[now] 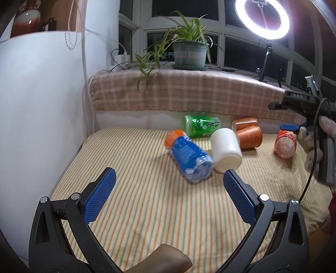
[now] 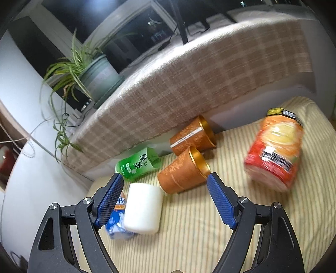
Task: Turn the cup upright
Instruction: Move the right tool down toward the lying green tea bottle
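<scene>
Several cups lie on their sides on the striped cloth (image 1: 147,210). A white cup (image 1: 225,150) lies next to a blue bottle with an orange cap (image 1: 189,157); the white cup also shows in the right wrist view (image 2: 143,208). Two orange cups (image 2: 184,174) (image 2: 193,136) lie with gold rims facing right. A red-orange cup (image 2: 275,151) lies at the right. My left gripper (image 1: 169,189) is open and empty, short of the blue bottle. My right gripper (image 2: 166,194) is open and empty, above the white cup and the nearer orange cup; it also shows in the left wrist view (image 1: 289,127).
A green tea bottle (image 1: 200,125) lies by the back wall. A checked cloth (image 1: 189,92) covers the sill behind, with a potted plant (image 1: 189,52) and a ring light (image 1: 262,19) on it. A white wall (image 1: 42,105) stands at the left.
</scene>
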Demonstrator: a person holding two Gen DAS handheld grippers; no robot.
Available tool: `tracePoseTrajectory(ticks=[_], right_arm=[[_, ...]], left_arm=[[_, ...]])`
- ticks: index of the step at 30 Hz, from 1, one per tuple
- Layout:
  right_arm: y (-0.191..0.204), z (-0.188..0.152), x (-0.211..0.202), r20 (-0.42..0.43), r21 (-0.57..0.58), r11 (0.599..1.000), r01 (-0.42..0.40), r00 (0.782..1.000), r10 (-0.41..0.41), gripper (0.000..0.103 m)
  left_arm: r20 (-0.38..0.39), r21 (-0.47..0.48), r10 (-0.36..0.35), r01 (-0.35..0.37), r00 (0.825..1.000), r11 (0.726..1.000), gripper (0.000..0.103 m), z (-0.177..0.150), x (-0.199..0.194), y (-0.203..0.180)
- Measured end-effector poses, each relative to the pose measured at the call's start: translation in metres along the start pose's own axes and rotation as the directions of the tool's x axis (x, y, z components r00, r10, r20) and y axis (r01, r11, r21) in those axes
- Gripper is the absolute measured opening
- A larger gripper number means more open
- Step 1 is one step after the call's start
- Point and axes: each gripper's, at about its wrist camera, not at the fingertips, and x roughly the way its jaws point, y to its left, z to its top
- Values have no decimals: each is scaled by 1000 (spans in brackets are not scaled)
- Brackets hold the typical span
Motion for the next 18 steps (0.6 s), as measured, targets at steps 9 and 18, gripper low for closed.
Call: tracePoseTrajectory(ticks=[9, 18], right_arm=[[23, 23, 48, -70, 0, 1000, 14, 997, -14, 75], [88, 15, 102, -168, -295, 955, -34, 986, -17, 75]], left_arm=[[-23, -29, 18, -18, 1000, 999, 103, -4, 9, 17], [-31, -49, 48, -50, 998, 998, 103, -5, 12, 37]])
